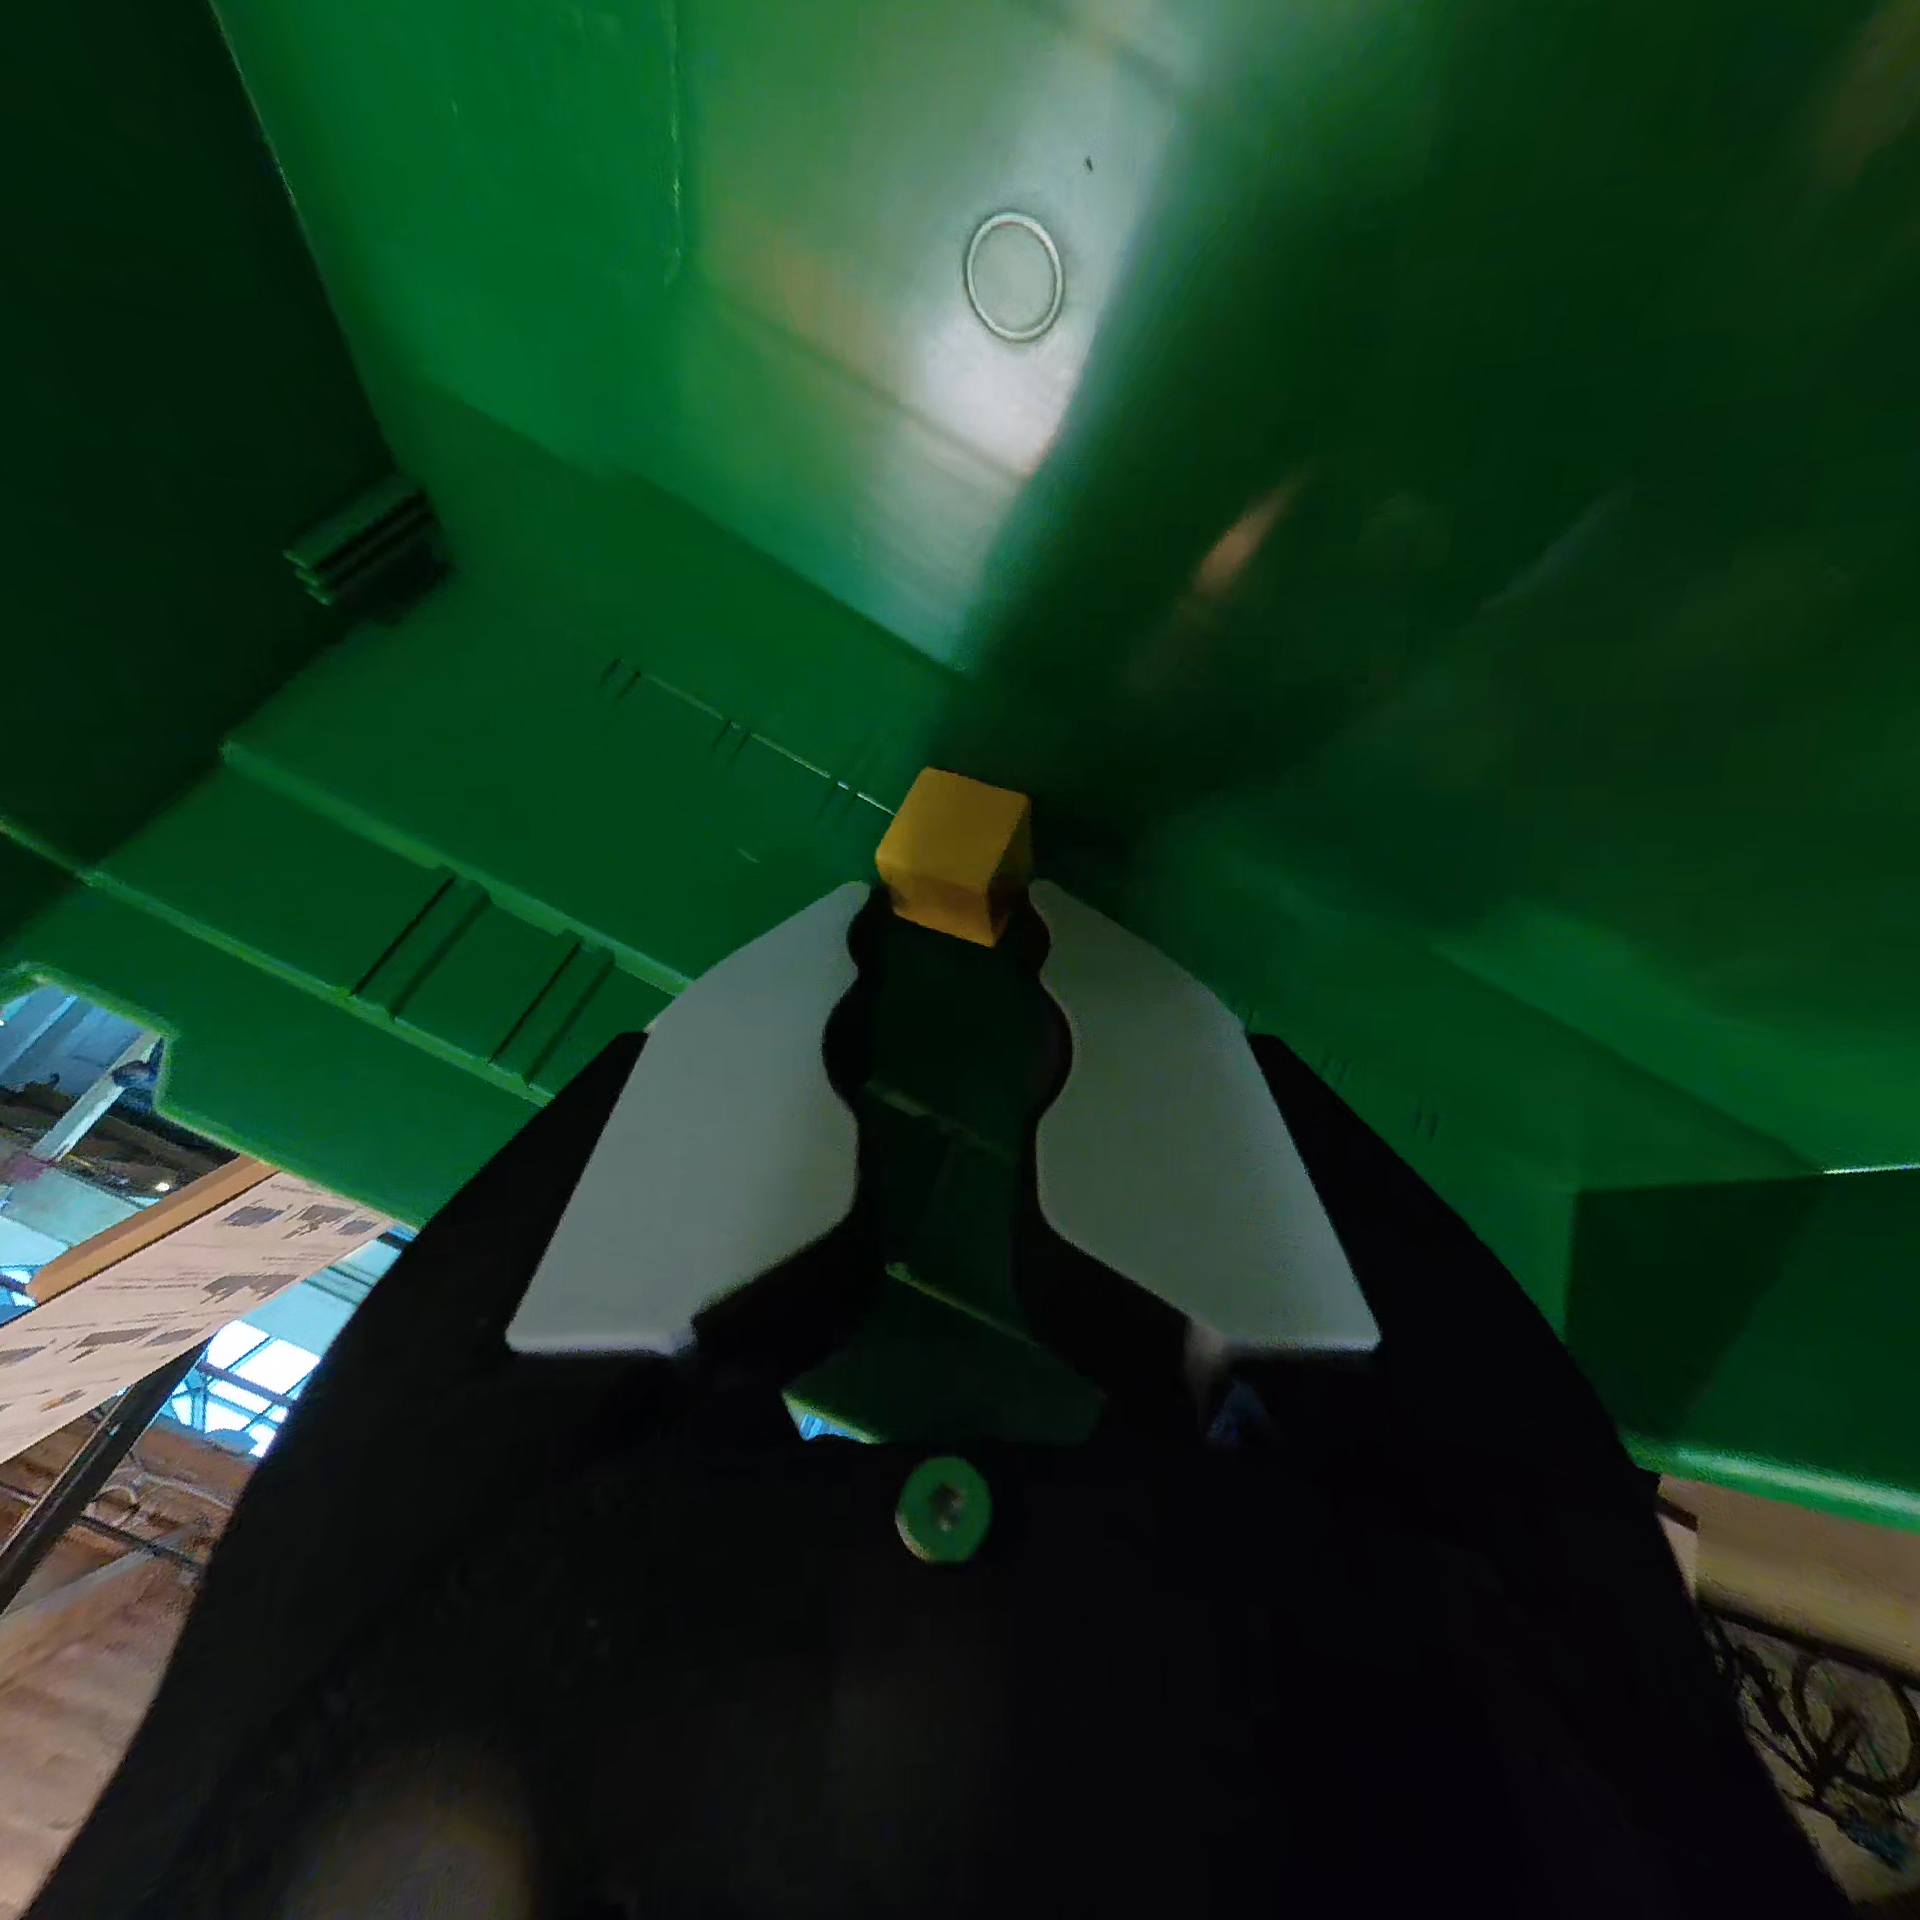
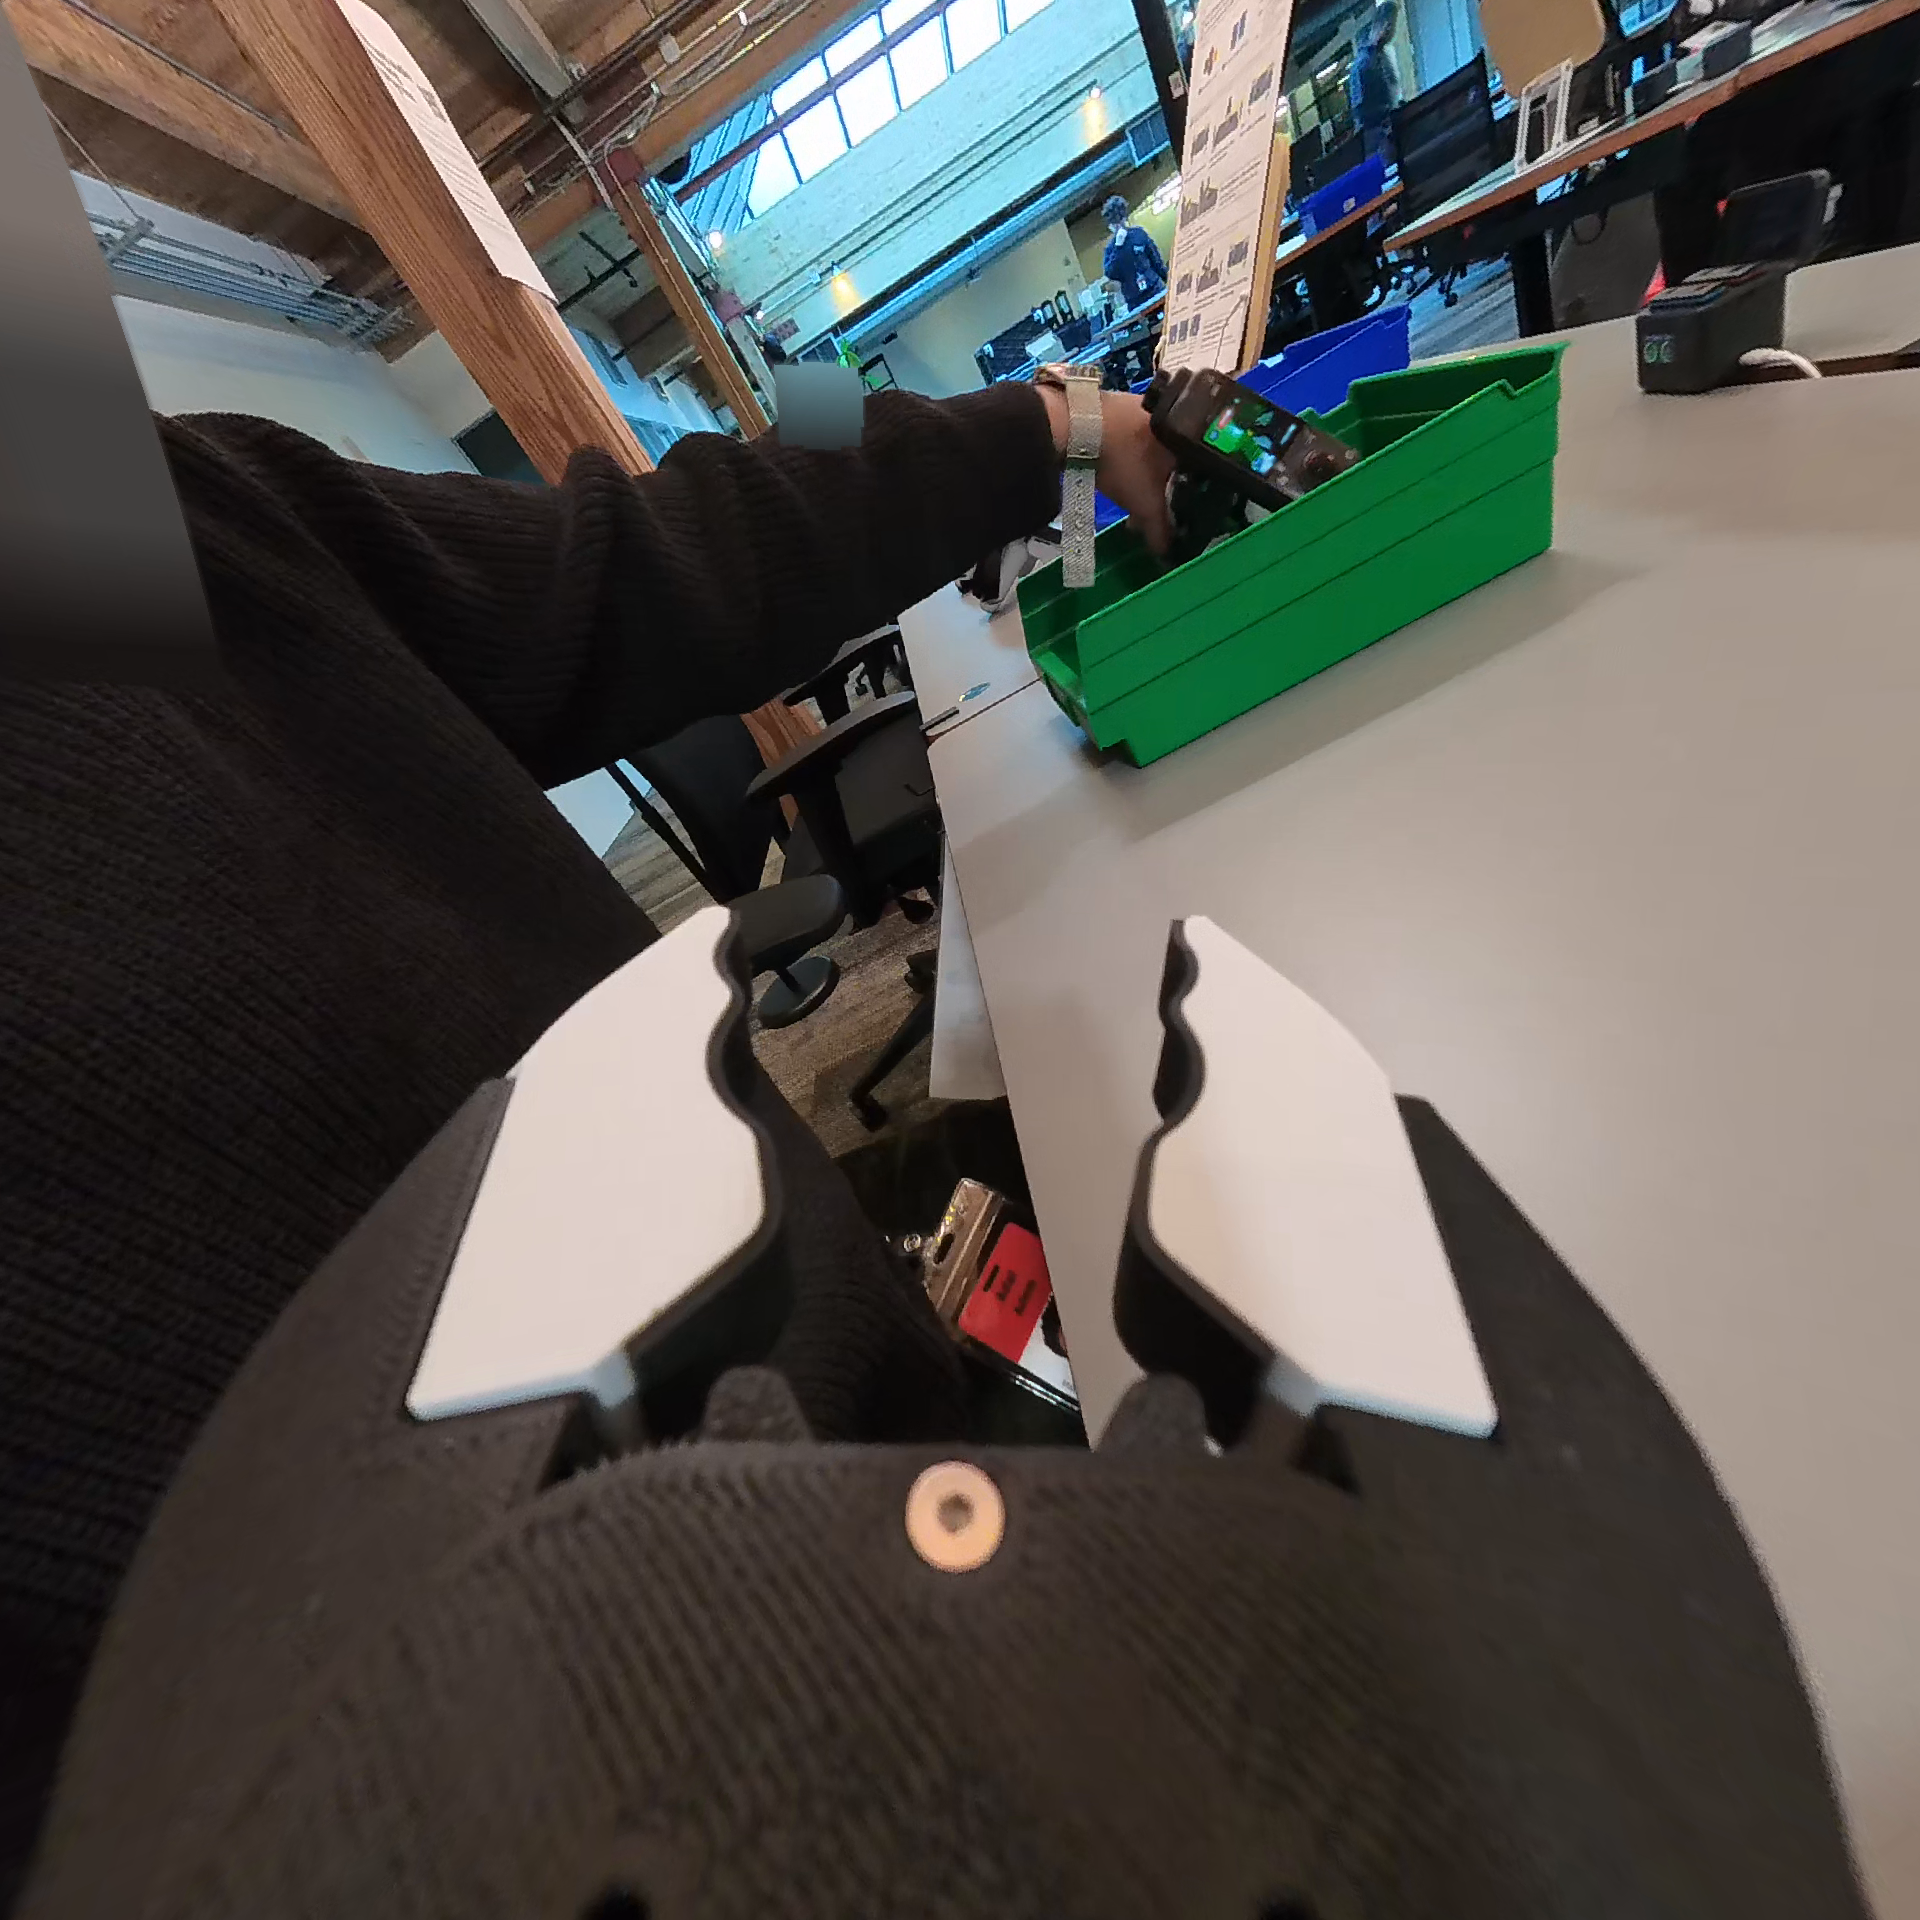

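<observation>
My left gripper [image 1: 951,902] is inside a green plastic bin [image 1: 727,312], low in a corner of it. Its white fingertips [image 1: 831,935] are closed on the lower part of a small yellow cube [image 1: 954,847] that sits against the bin's corner. In the right wrist view the same bin [image 2: 1299,613] stands on a grey table [image 2: 1558,987], with a person's hand and black sleeve [image 2: 520,582] holding the left gripper [image 2: 1247,436] down into it. My right gripper [image 2: 956,935] is open and empty, held over the table's near left edge, close to the person's body.
A blue bin [image 2: 1340,348] and an upright board with paper [image 2: 1231,177] stand behind the green bin. A black device [image 2: 1704,332] sits at the far right of the table. Office chairs [image 2: 831,810] and a wooden post [image 2: 468,260] are to the left. A red badge-like item [image 2: 997,1278] hangs below the table edge.
</observation>
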Action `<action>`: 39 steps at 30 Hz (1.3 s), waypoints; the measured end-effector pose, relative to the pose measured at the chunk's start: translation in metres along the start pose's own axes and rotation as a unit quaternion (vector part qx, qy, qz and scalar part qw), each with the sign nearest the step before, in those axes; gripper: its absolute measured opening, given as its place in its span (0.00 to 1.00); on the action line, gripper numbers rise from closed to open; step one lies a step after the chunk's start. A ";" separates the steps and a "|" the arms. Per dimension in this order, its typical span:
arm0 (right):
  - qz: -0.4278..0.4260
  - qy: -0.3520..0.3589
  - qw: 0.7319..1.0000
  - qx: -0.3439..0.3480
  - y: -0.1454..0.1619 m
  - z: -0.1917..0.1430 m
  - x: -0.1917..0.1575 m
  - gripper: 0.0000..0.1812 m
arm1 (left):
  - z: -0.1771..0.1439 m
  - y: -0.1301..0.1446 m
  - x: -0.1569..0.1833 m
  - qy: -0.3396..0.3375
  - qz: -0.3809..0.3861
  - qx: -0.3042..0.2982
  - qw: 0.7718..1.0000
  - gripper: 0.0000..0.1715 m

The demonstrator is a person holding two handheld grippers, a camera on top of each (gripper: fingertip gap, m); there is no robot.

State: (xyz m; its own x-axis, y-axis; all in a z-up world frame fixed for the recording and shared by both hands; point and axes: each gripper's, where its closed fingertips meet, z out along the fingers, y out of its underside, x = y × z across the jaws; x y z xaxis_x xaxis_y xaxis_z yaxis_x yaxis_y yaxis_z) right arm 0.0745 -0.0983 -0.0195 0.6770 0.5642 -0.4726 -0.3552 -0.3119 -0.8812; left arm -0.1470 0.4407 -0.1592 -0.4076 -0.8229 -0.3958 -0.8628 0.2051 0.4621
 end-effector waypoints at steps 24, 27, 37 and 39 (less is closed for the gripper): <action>-0.006 -0.010 1.000 -0.011 0.005 0.005 -0.006 0.42 | -0.006 -0.011 -0.002 -0.060 0.091 0.020 0.994 0.20; -0.003 -0.010 1.000 -0.012 0.006 0.005 -0.005 0.42 | -0.008 -0.015 -0.005 -0.058 0.087 0.027 0.994 0.20; 0.005 -0.011 1.000 -0.013 0.008 0.003 -0.001 0.42 | 0.005 -0.009 -0.001 -0.028 0.090 -0.016 0.995 0.17; 0.006 -0.011 1.000 -0.012 0.008 0.002 0.000 0.42 | 0.004 -0.010 -0.003 -0.033 0.096 -0.014 0.995 0.16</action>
State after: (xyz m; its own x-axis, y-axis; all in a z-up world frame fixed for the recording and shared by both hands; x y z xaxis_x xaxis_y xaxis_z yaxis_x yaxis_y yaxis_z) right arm 0.0701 -0.0990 -0.0266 0.6589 0.5761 -0.4836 -0.3470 -0.3377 -0.8750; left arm -0.1388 0.4430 -0.1656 -0.5830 -0.7340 -0.3484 -0.7589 0.3387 0.5562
